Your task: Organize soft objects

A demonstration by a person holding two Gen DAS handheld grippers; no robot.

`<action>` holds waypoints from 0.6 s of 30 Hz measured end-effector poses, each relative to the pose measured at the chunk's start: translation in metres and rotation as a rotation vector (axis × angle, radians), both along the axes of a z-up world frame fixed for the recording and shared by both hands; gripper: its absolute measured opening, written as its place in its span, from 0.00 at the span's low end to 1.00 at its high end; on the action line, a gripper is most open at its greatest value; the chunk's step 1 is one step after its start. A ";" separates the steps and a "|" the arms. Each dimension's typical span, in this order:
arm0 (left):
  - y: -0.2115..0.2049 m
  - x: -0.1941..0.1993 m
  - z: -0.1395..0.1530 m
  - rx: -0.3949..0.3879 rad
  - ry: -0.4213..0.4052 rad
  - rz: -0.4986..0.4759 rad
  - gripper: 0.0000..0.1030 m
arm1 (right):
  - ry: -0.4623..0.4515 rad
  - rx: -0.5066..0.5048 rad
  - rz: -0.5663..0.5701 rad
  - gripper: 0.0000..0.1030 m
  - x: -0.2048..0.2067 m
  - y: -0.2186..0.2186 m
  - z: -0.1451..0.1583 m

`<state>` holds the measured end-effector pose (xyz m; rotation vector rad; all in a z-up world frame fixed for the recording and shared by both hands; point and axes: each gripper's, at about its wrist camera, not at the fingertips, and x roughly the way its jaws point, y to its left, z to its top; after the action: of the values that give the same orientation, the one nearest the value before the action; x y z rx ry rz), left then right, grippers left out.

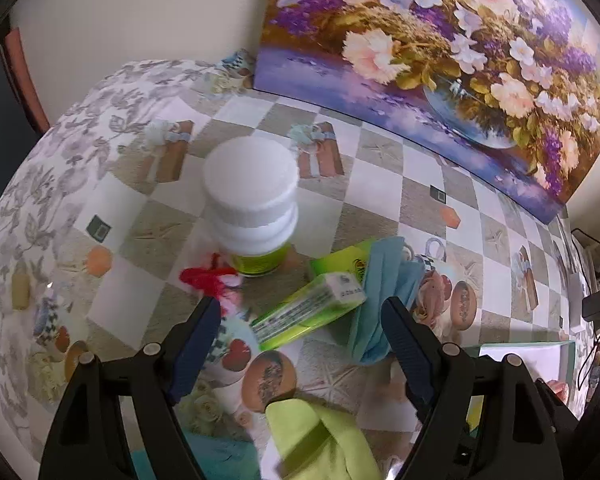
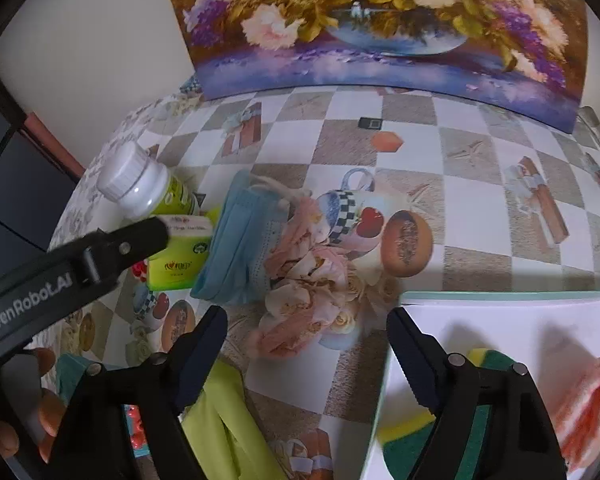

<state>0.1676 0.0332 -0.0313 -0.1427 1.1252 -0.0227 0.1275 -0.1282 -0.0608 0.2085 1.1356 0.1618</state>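
Observation:
A light blue face mask (image 1: 384, 284) (image 2: 240, 240) lies crumpled on the patterned tablecloth beside a green tissue pack (image 1: 312, 312) (image 2: 180, 256). My left gripper (image 1: 300, 320) is open and empty, hovering just above the pack and mask; its body shows in the right wrist view (image 2: 84, 260). A lime green cloth (image 1: 320, 436) (image 2: 224, 432) lies near the front edge. My right gripper (image 2: 306, 336) is open and empty at the left edge of a white tray (image 2: 500, 312). The tray holds a yellow-green sponge (image 2: 476, 420) and an orange-white cloth (image 2: 592, 404).
A white-capped bottle (image 1: 252, 208) (image 2: 140, 188) stands behind the pack, with a red fluffy item (image 1: 208, 280) beside it. A flower painting (image 1: 440, 40) leans on the wall at the table's back. A teal item (image 2: 70, 372) lies at the front left. Cables hang at the right edge (image 1: 596, 304).

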 end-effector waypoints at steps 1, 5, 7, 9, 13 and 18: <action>-0.001 0.001 -0.001 0.003 0.001 -0.001 0.81 | -0.002 -0.003 0.009 0.76 0.001 0.002 -0.002; -0.004 0.005 -0.006 0.012 0.000 -0.008 0.76 | 0.011 0.001 0.019 0.67 0.003 0.005 -0.009; -0.006 0.007 -0.009 0.016 -0.001 -0.012 0.75 | 0.019 0.001 0.026 0.60 0.004 0.006 -0.012; -0.008 0.008 -0.011 0.015 -0.003 -0.021 0.73 | 0.026 0.002 0.028 0.58 0.005 0.006 -0.016; -0.008 0.010 -0.018 0.010 0.015 -0.024 0.59 | 0.047 0.028 0.027 0.48 0.005 0.005 -0.024; -0.007 0.009 -0.018 0.001 0.010 -0.025 0.45 | 0.060 0.042 0.016 0.38 0.005 0.001 -0.029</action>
<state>0.1770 0.0260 -0.0490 -0.1276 1.1374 -0.0438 0.1325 -0.1268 -0.0901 0.2425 1.1949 0.1944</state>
